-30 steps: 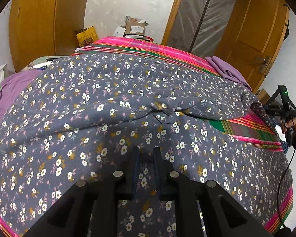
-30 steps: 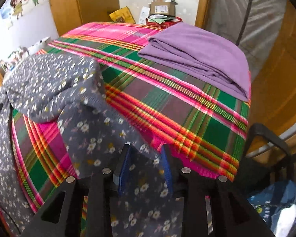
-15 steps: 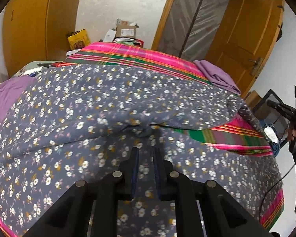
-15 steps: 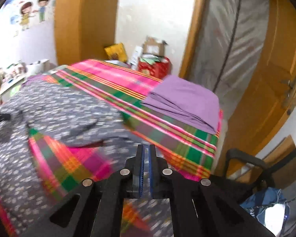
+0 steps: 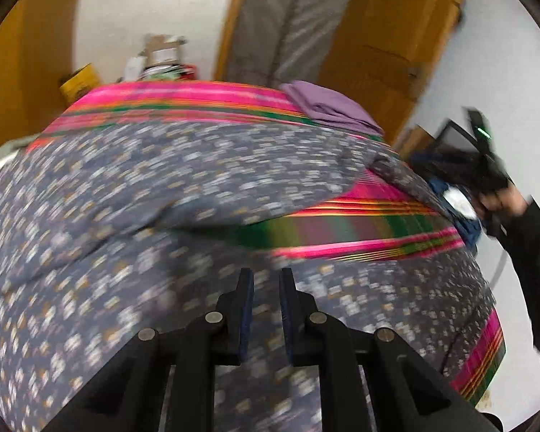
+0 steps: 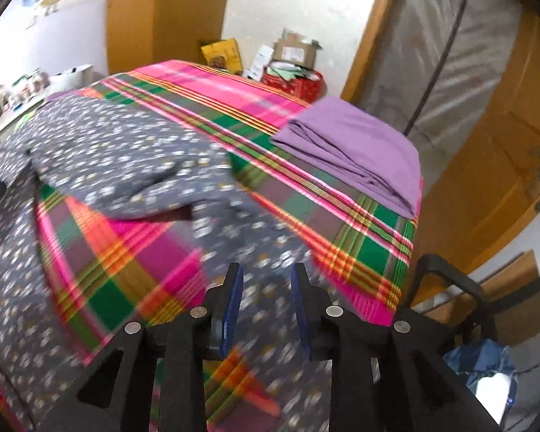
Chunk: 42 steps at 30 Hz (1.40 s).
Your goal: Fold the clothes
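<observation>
A grey garment with small white flowers [image 5: 162, 187] lies spread over the plaid bed cover [image 5: 360, 230], all blurred by motion. My left gripper [image 5: 262, 273] hovers over its near part, jaws a finger's width apart with nothing pinched between them. In the right wrist view one part of the garment [image 6: 118, 154] is folded across the cover [image 6: 234, 100], and a sleeve-like strip runs under my right gripper [image 6: 264, 270]. Its jaws are opening and grip nothing. The left wrist view also shows the right gripper [image 5: 486, 165], held in a hand past the bed's right edge.
A folded purple cloth [image 6: 356, 147] sits at the bed's far right corner. Boxes and a red tin [image 6: 295, 50] stand against the wall behind the bed. A black chair [image 6: 450, 280] and a wooden door [image 6: 504, 144] are to the right of the bed.
The right gripper had the floral sleeve between its jaws, drew back and shut with nothing between its jaws, then opened again. The left gripper swung right and lifted over the garment, jaws unchanged.
</observation>
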Each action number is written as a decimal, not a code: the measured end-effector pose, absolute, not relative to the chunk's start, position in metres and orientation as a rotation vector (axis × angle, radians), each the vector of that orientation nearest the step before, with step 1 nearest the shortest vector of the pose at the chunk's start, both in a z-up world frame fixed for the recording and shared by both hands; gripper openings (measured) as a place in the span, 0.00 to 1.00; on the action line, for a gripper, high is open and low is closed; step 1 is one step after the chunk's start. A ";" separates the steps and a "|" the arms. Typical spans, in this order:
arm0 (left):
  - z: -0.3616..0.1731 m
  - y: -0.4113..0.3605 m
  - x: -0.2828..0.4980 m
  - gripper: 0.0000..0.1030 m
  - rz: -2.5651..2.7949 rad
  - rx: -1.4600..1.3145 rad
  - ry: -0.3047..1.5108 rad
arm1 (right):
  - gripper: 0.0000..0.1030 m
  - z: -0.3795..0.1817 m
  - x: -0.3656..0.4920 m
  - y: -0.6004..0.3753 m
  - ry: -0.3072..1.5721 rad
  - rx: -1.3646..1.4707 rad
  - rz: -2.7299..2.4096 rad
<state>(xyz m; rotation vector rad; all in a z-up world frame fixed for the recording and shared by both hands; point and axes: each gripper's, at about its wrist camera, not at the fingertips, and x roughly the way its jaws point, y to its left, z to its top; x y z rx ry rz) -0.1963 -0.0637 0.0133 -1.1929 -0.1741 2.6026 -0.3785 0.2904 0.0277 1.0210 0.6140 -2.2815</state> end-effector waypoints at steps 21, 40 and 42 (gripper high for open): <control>-0.003 0.014 -0.308 0.18 2.416 -1.143 0.150 | 0.30 -0.006 -0.419 0.318 0.516 1.121 -2.205; -0.019 0.018 -0.313 0.03 2.447 -1.213 0.182 | 0.04 0.038 -0.373 0.320 0.468 1.002 -2.385; -0.019 0.020 -0.312 0.03 2.459 -1.213 0.199 | 0.04 0.052 -0.351 0.322 0.447 0.942 -2.409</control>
